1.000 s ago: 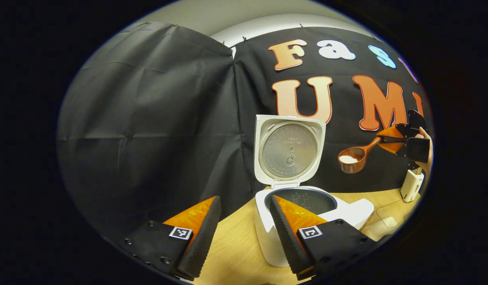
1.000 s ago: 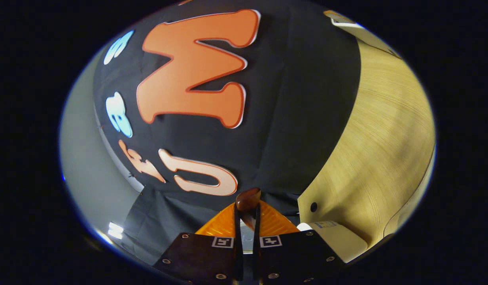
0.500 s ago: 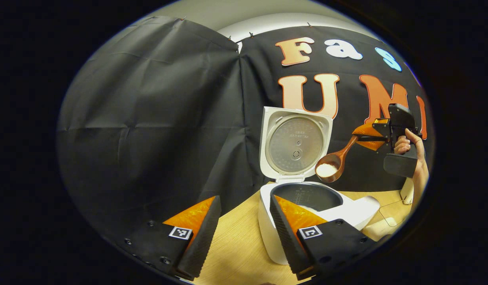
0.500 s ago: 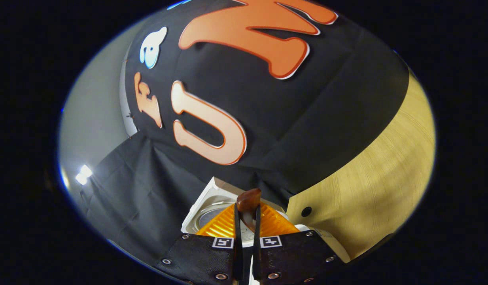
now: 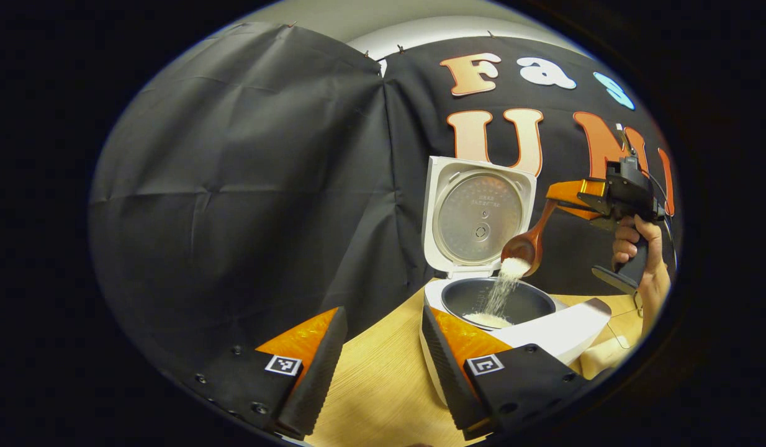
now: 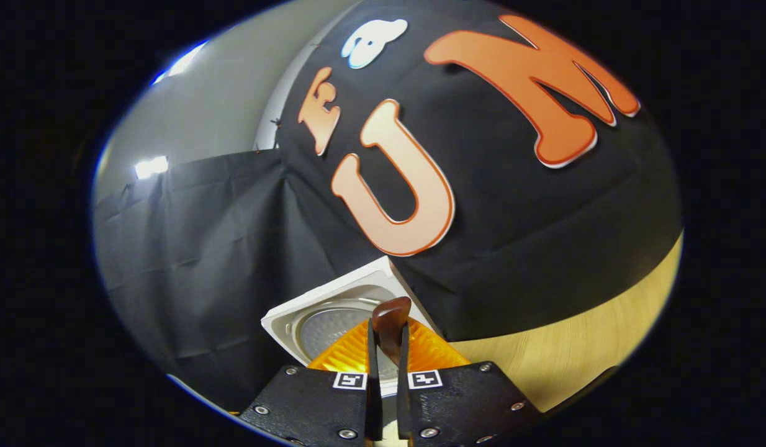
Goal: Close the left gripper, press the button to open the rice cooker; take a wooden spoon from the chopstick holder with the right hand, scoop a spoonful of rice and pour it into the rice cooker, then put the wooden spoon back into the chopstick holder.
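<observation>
The white rice cooker (image 5: 563, 332) stands on the wooden table (image 5: 377, 385) with its lid (image 5: 479, 223) upright and open. My right gripper (image 5: 560, 200), held by a hand (image 5: 634, 248), is shut on the handle of the wooden spoon (image 5: 524, 245). The spoon is tipped over the inner pot (image 5: 519, 304), and white rice (image 5: 501, 295) streams from it onto a small heap inside. In the right gripper view the spoon handle (image 6: 390, 323) sticks up between the shut fingers of the right gripper (image 6: 388, 351), with the lid (image 6: 333, 320) beyond. My left gripper (image 5: 383, 366) hangs open just left of the cooker, holding nothing.
A pale object (image 5: 600, 357) lies at the table's right edge behind the cooker's front. Bare wooden table (image 6: 581, 354) stretches to the right of the cooker in the right gripper view. Black cloth walls the back and the left.
The right gripper carried the loaded spoon left over the pot and tilted it, so rice now pours out. The left gripper stayed open and barely moved.
</observation>
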{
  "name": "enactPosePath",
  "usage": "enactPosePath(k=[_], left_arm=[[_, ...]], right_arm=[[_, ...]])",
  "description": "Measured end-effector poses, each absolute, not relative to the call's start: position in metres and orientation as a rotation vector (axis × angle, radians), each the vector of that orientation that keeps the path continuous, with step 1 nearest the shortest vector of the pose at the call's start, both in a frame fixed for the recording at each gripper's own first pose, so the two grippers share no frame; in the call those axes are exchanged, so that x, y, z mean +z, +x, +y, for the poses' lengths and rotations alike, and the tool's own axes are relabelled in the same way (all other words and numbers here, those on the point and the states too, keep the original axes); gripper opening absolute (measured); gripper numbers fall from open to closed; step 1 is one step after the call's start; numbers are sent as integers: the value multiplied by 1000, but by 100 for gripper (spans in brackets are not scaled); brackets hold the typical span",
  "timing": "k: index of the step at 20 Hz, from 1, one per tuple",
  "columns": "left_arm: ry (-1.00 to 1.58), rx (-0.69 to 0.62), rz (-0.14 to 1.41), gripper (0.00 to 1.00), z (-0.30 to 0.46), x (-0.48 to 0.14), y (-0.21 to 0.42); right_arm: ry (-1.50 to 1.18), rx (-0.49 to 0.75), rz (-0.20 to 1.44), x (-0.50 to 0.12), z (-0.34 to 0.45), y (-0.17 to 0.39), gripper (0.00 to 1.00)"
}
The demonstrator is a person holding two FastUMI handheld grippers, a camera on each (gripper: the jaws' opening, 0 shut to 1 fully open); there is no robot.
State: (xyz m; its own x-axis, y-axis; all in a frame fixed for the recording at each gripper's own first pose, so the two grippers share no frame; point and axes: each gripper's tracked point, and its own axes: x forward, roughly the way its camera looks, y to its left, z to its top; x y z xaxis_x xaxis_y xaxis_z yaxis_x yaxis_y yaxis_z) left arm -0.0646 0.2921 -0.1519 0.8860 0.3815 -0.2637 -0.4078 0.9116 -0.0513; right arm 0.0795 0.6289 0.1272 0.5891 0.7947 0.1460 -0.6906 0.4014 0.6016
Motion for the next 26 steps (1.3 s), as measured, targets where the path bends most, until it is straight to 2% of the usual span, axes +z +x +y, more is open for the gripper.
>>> enactPosePath(k=[9,13,18,22,26], left_arm=[[-77,414,225,81,285,-131,-72],[-57,410,207,81,276,-116,-77],[-40,395,181,80,259,-98,-82],[-30,373,164,90,239,-87,-79],[-29,335,155,90,213,-79,-64]], right_arm=[[355,1116,-163,163,626,15,9],[256,1155,-253,165,628,-2,9],[274,1141,-236,168,612,-5,10],[332,1116,-189,165,605,3,10],[349,1053,-168,165,569,11,10]])
